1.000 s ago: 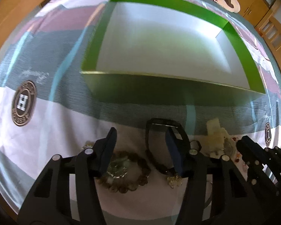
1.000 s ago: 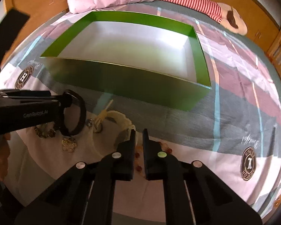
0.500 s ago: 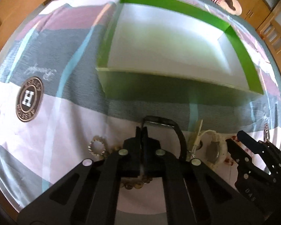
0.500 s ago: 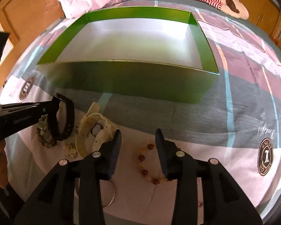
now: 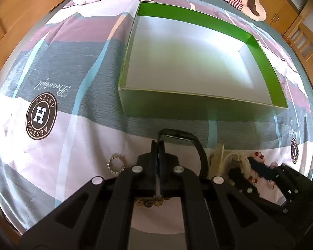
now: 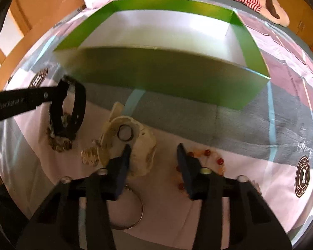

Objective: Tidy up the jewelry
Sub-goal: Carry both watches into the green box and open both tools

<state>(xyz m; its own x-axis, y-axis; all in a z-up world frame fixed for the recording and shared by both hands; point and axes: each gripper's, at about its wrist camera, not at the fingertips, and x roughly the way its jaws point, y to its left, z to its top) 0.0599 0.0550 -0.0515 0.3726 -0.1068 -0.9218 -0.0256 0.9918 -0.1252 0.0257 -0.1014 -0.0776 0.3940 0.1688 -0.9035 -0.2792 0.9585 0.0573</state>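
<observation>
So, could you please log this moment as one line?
left gripper: shut on black band | right gripper: closing, nothing gripped | green box: empty

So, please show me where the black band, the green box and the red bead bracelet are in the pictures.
black band (image 6: 80, 102): right wrist view, on its right-hand strap.
green box (image 5: 198, 106): left wrist view, on its near outer wall.
red bead bracelet (image 6: 220, 161): right wrist view, on one red bead.
</observation>
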